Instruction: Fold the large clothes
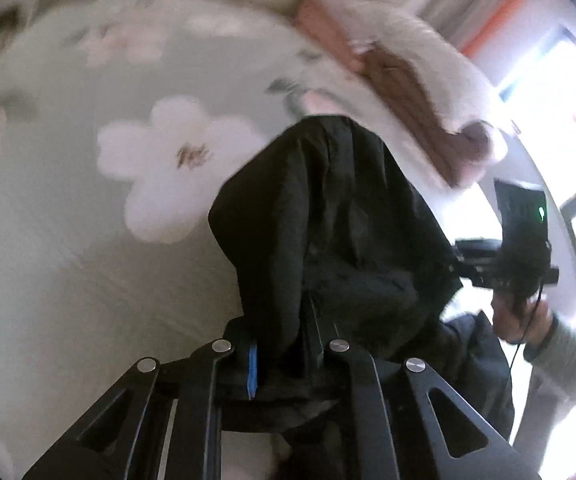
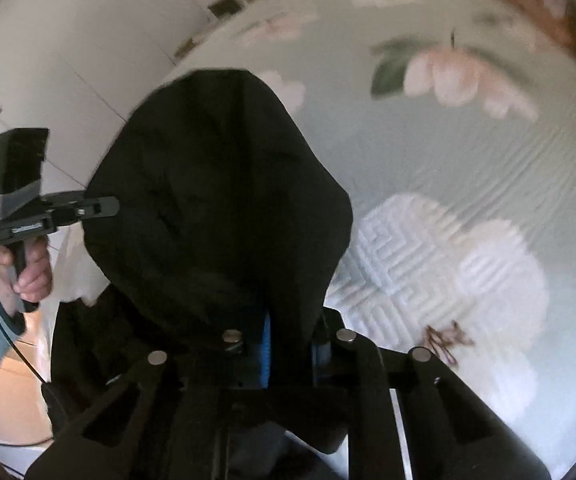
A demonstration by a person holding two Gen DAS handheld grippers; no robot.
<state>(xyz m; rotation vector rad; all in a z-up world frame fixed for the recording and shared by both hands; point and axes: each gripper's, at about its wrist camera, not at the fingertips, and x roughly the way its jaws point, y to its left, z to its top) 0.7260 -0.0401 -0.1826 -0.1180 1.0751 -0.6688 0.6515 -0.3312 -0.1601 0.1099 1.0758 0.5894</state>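
Observation:
A large black garment [image 1: 328, 220] hangs between both grippers above the bed. My left gripper [image 1: 284, 344] is shut on one edge of it; the cloth drapes over the fingers and hides their tips. My right gripper [image 2: 288, 340] is shut on another edge of the same garment [image 2: 216, 200], which bunches up in front of the camera. The right gripper also shows in the left wrist view [image 1: 508, 268], held by a hand. The left gripper shows in the right wrist view [image 2: 48, 212], also hand-held, at the garment's left edge.
A pale green bedspread with big white and pink flowers [image 1: 168, 168] [image 2: 448, 260] lies below. A brown and white blanket [image 1: 400, 80] is at the bed's far side. White cupboards [image 2: 68, 60] stand to the left, a bright window [image 1: 560, 100] to the right.

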